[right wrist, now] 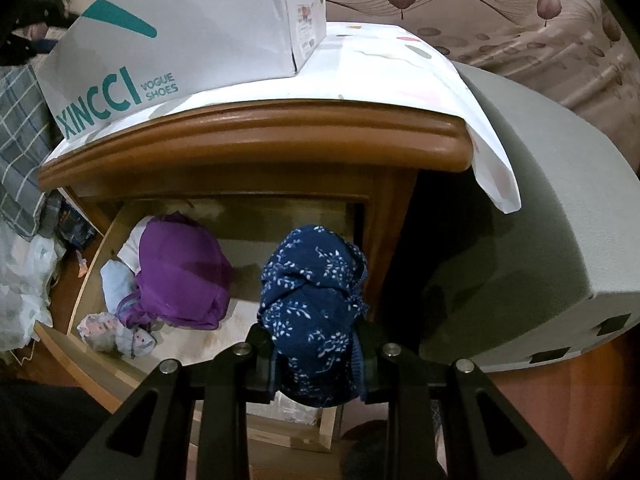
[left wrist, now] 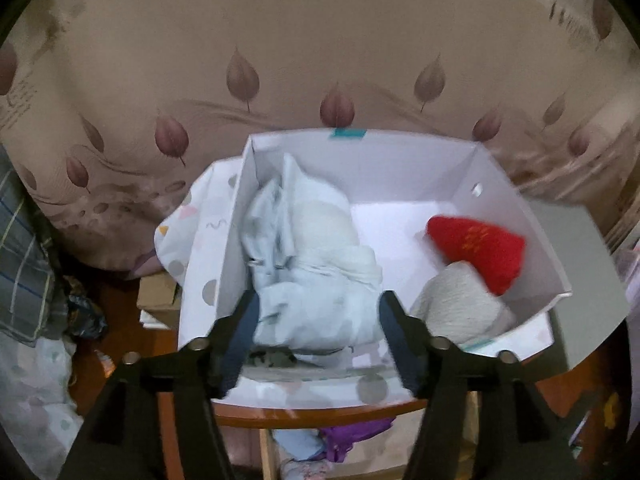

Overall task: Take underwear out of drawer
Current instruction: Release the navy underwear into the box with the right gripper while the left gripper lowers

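right gripper (right wrist: 316, 354) nearest in its view: jaws clamped tight on a navy floral underwear (right wrist: 314, 304), bundled, fabric bulging up past the fingers. it hangs above the open drawer (right wrist: 256, 236) of a wooden nightstand (right wrist: 256, 136). in the drawer, left of the navy piece & apart from it: a purple garment (right wrist: 180, 272), a pale blue piece (right wrist: 116, 284) just beside it, a small patterned bundle (right wrist: 116, 336) at the front. on top of the nightstand a patterned cloth (right wrist: 420, 68) w/ a white shoe box (right wrist: 180, 32) on it.

left gripper (left wrist: 318, 320): jaws apart, one pad each side of a pale blue garment pile (left wrist: 312, 264); the left pad sits right at the fabric, can't tell if it presses, right pad looks just off it. pile lies in the left part of the open shoe box. further right in the box: a grey-white knit piece (left wrist: 460, 304) touching a red knit piece (left wrist: 480, 248). behind the box, leaf-print fabric (left wrist: 280, 60).
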Tool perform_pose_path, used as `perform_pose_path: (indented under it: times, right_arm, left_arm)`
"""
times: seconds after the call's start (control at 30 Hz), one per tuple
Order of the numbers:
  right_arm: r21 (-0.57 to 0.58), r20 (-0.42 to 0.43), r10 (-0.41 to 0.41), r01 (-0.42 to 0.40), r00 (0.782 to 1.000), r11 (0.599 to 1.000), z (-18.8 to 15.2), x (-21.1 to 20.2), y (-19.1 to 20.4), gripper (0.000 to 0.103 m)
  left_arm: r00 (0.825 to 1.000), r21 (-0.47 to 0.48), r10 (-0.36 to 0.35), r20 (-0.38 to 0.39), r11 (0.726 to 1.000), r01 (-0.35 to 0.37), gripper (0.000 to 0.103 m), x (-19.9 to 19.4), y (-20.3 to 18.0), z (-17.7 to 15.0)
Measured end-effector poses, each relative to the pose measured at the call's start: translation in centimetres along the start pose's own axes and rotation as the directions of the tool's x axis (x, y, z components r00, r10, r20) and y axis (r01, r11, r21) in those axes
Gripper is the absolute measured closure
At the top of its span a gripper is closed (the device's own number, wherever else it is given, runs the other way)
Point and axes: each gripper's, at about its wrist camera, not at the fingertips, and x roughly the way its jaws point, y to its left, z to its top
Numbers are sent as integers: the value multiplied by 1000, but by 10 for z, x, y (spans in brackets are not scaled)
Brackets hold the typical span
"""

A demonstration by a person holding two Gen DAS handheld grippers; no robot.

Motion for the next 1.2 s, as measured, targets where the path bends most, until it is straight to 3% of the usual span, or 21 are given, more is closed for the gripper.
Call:
perform_pose_path:
  times: [0.17,0.33,0.43,0.63,0.8,0.97,1.07,1.2]
  right_arm:
    - [-30,10,-2,2,1000,1000,0,-2,6,76]
    - [-38,-5,10,-10,1000,999,0,-4,9,76]
    - [-37,-9,3,-3,1000,999,3,-8,10,76]
    - [-76,-6,-20,19,1000,997,19,-27,20,76]
    - [-86,59,-6,11,998,996,52,-76,28,76]
    - [-103,144,-10,25,990,994,103,-128,34,76]
    - [-100,191,20,0,981,995,139,-152,42,76]
    - [-135,221,45,-15,974,991,188,-161,65,76]
  left_arm:
    - [991,2,61,117,998,-61,26,-44,7,-28]
    - [976,-41,177,127,984,-173,24,-51,25,-85]
    - [968,-66,240,76,970,-235,24,-37,40,-124]
    - [952,-227,301,-62,924,-307,24,1,80,-183]
    - [921,-362,376,-101,849,-386,24,11,112,-214]
    - [884,-390,458,-95,800,-456,23,12,126,-233]
    - [880,-394,461,-117,791,-467,23,16,129,-236]
    - [872,-407,483,-84,782,-473,22,11,132,-235]
